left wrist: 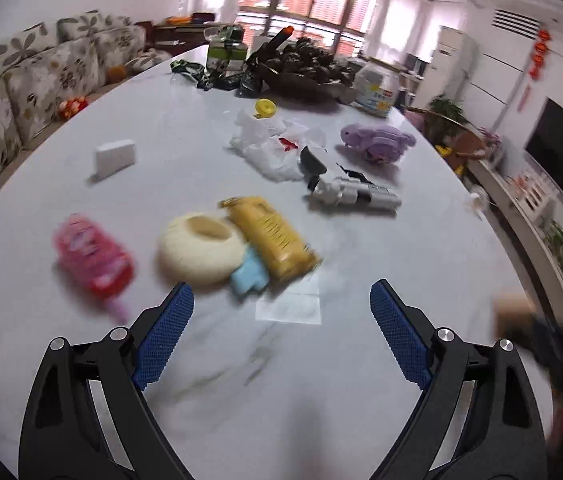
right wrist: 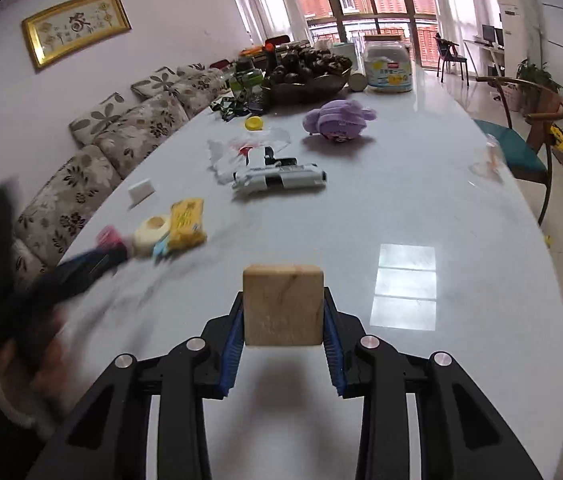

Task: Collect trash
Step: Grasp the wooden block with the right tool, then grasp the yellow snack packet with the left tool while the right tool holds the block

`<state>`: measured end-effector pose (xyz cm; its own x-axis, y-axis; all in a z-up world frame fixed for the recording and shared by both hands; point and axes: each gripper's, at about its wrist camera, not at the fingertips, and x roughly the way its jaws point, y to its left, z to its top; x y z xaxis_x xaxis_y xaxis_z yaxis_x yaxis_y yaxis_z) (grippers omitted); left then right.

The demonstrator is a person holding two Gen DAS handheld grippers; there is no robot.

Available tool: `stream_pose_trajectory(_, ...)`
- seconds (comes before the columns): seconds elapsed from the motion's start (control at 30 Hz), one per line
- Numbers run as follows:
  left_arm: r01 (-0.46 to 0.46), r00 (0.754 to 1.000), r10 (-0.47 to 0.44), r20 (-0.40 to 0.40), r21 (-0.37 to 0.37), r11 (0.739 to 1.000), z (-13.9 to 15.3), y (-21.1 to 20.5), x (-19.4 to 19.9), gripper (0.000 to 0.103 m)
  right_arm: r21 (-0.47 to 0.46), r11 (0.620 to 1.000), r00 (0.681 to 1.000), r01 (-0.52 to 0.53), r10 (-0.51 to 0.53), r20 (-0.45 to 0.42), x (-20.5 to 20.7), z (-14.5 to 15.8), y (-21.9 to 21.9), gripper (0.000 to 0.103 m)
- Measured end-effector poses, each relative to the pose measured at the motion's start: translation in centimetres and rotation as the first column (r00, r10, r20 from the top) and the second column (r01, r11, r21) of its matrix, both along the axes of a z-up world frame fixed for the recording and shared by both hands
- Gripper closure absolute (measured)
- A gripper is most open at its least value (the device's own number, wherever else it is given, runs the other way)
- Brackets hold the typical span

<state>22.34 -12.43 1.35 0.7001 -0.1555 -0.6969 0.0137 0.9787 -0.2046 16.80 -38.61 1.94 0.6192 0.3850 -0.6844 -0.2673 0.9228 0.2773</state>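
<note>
Pale wooden cube [right wrist: 283, 304] sat clamped between the right tongs [right wrist: 283, 320], just above the white marble table [right wrist: 421, 200]. Left tongs [left wrist: 281, 312] gaped wide and empty near a crumpled yellow wrapper [left wrist: 271, 236]; grabbing it looked next.

A pale wooden block [right wrist: 283, 304] sits upright between blue pads, lifted just above the near white table [right wrist: 401, 208].
</note>
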Motion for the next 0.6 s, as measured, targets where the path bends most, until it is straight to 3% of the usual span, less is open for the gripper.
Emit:
stream_pose_trajectory(0.07, -0.027, 1.000, 0.027, -0.006, 0.004, 1.000, -0.2, -1.7, 1.4, 0.016, -0.022, 1.000, 1.000, -0.001, 0.001, 0.014, -1.2, 0.2, -1.0, 0.068)
stream_pose_trajectory(0.17, -0.104, 0.994, 0.106, -0.022, 0.085, 0.991, -0.7, -3.6, 3.4, 0.015, -0.045, 0.999, 1.000, 0.000, 0.001, 0.025, -1.6, 0.2, -2.3, 0.068)
stream_pose_trajectory(0.33, -0.200, 0.967, 0.213, -0.138, 0.102, 0.974, -2.9, -4.1, 7.6, 0.014, -0.001, 1.000, 1.000, 0.002, -0.002, 0.009, -1.1, 0.0, -3.6, 0.068)
stream_pose_trajectory(0.47, -0.190, 0.962, 0.237, -0.137, 0.289, 0.938, -4.0, -6.1, 10.5, 0.013, 0.020, 1.000, 1.000, -0.014, 0.014, 0.019, -1.1, 0.0, -3.6, 0.068)
stream_pose_trajectory(0.5, -0.187, 0.965, 0.230, -0.128, 0.282, 0.941, -4.1, -6.0, 10.8, 0.014, 0.026, 0.999, 1.000, -0.018, 0.017, 0.018, -1.1, 0.0, -3.5, 0.068)
stream_pose_trajectory(0.57, -0.175, 0.972, 0.212, -0.103, 0.291, 0.941, -3.9, -5.8, 11.3, 0.036, 0.034, 0.999, 0.999, -0.028, 0.028, 0.016, -1.2, 0.0, -3.3, 0.068)
stream_pose_trajectory(0.6, -0.169, 0.974, 0.206, -0.091, 0.311, 0.935, -3.8, -5.8, 11.4, 0.060, 0.034, 0.999, 0.999, -0.031, 0.030, 0.016, -1.3, 0.0, -3.2, 0.068)
